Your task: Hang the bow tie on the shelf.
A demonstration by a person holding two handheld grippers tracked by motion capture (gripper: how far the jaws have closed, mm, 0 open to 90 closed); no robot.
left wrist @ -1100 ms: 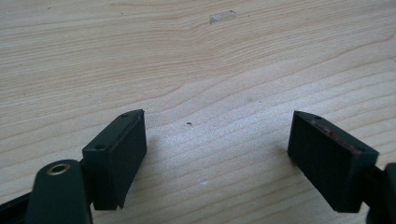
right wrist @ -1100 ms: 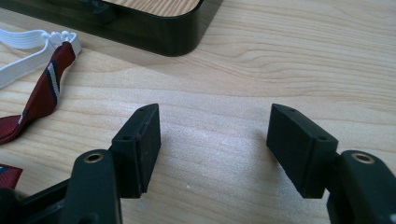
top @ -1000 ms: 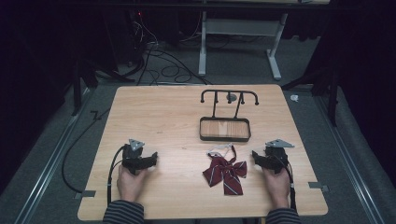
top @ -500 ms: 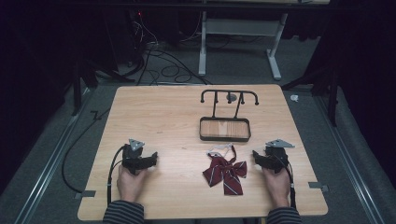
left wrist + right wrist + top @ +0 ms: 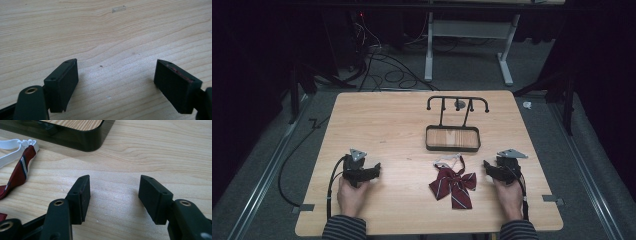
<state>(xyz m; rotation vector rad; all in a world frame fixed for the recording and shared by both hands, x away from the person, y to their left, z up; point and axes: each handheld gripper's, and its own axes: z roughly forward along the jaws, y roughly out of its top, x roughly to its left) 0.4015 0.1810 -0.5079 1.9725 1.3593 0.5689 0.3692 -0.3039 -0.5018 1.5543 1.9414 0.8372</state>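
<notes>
We hold the left gripper (image 5: 371,170) low over the wooden table (image 5: 387,125), jaws spread wide with only bare wood between them. Our right gripper (image 5: 488,167) sits just right of the dark red striped bow tie (image 5: 453,183); its jaws have just been closing a little, yet stand apart with nothing between. Beyond the tie stands a black rack with a tray base (image 5: 452,138).

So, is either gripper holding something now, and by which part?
Nothing is held. Left gripper and right gripper are open over bare table; the bow tie lies untouched.
</notes>
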